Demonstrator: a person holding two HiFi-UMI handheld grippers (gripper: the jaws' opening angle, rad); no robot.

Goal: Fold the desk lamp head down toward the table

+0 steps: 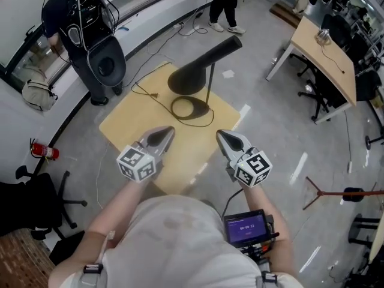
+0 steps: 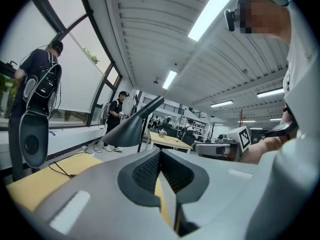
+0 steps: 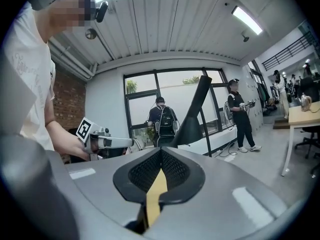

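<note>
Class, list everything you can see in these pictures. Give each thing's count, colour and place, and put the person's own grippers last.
Desk lamp: one, black, on the small table, head angled upward.
Cord: one, black, trailing across the table top.
Small table: one, light wood, ahead of the grippers.
Long desk: one, light wood, upper right.
Fire extinguisher: one, red, on the floor at left.
Bystander with backpack: one, dark clothes, upper left.
Second bystander: one, dark clothes, top edge.
Small screen: one, purple, at the person's waist.
Left gripper: one, grey, shut, empty.
Right gripper: one, grey, shut, empty.
</note>
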